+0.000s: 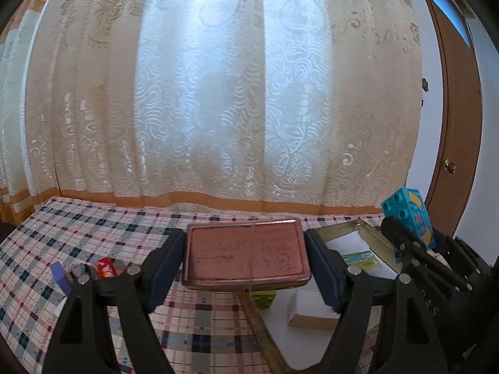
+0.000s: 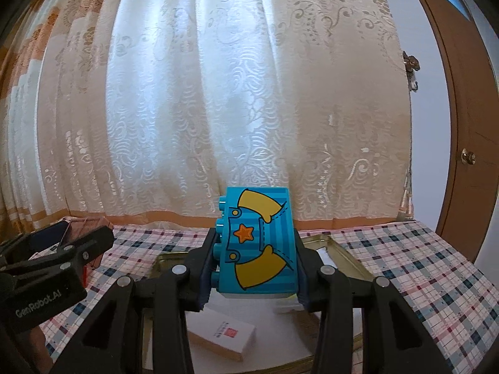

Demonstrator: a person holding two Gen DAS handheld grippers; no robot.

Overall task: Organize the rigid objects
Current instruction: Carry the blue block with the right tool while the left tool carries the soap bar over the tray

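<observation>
While the left gripper (image 1: 244, 260) is clamping a pink tin (image 1: 246, 254) widthwise, the right gripper (image 2: 254, 268) is squeezing a blue brick (image 2: 257, 243) above the open tray (image 2: 349, 257).

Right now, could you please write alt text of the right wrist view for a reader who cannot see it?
The right tool holds a turquoise toy brick with yellow shapes and an orange star, raised above an open metal tin on a checked tablecloth. The left tool enters at the left edge; a pale lace curtain fills the background.
</observation>
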